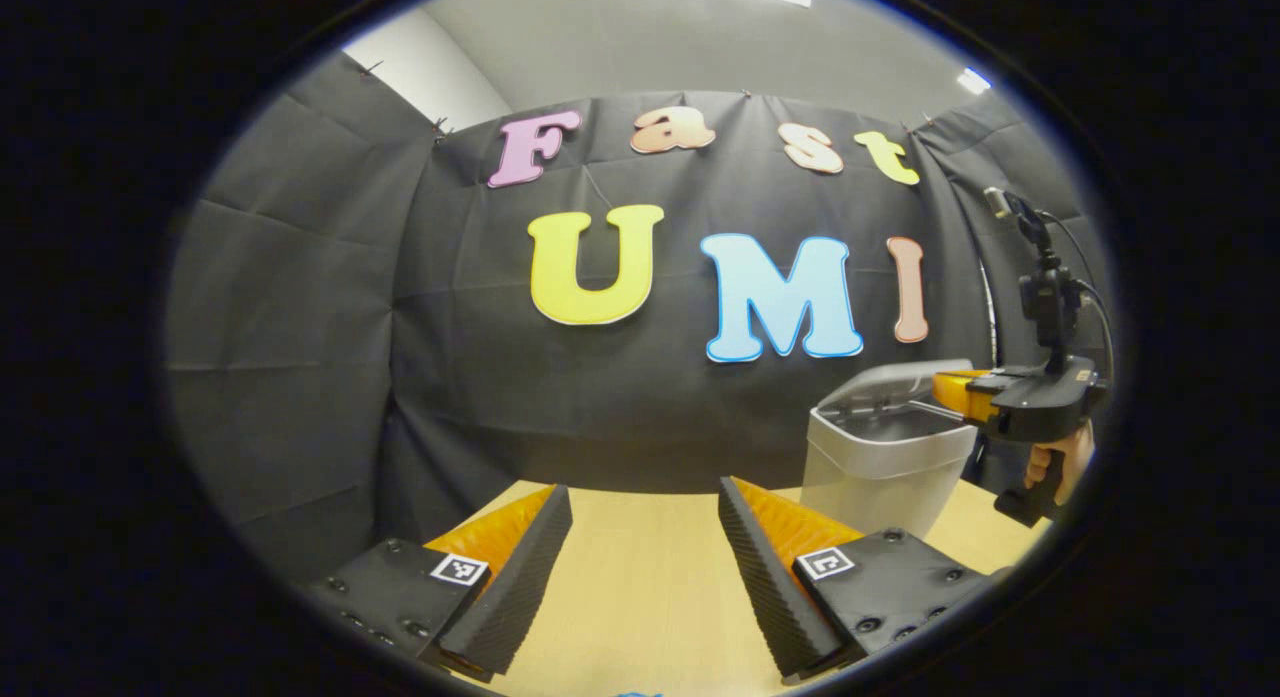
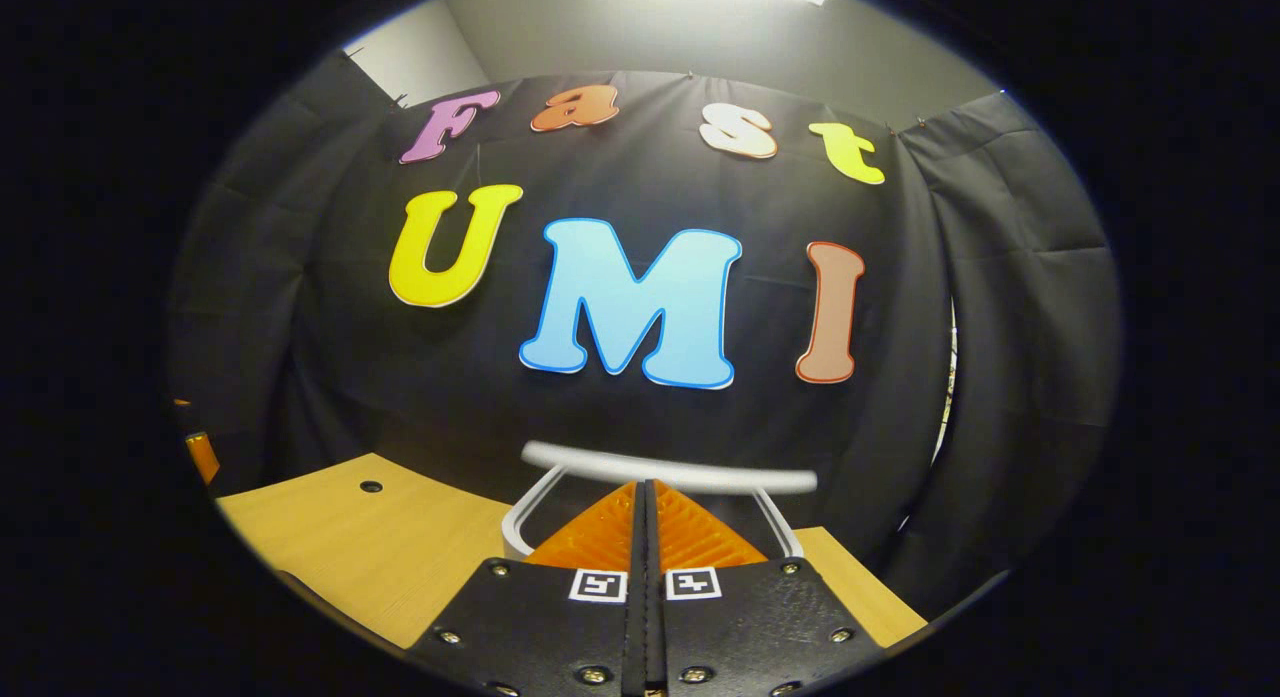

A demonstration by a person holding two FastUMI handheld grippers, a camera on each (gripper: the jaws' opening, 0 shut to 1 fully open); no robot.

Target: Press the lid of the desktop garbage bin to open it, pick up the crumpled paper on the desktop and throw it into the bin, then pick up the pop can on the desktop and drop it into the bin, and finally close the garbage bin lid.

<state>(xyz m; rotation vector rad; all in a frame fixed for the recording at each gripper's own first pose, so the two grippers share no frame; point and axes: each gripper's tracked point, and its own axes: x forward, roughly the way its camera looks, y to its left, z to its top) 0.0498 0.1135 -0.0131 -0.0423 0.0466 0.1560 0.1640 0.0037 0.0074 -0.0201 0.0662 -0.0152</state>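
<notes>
Desk (image 1: 640, 577): pale wood top, running from near to the far booth wall; a small dark hole shows at its left in the right gripper view.

Garbage bin (image 1: 880, 472): grey, plastic by the look, standing at the far right of the desk; lid (image 1: 905, 382) raised at the back, mouth open. Judged light and stiff, apt to slide or tip under a sideways shove; best pressed straight down on the lid's front edge.

Right gripper (image 2: 645, 497): jaws clenched on nothing, tips at the bin's rim (image 2: 670, 472); in the left gripper view a hand (image 1: 1060, 467) holds it just beside the bin.

Left gripper (image 1: 645, 507): jaws released, spread wide, hovering over bare desk, well apart from the bin.
</notes>
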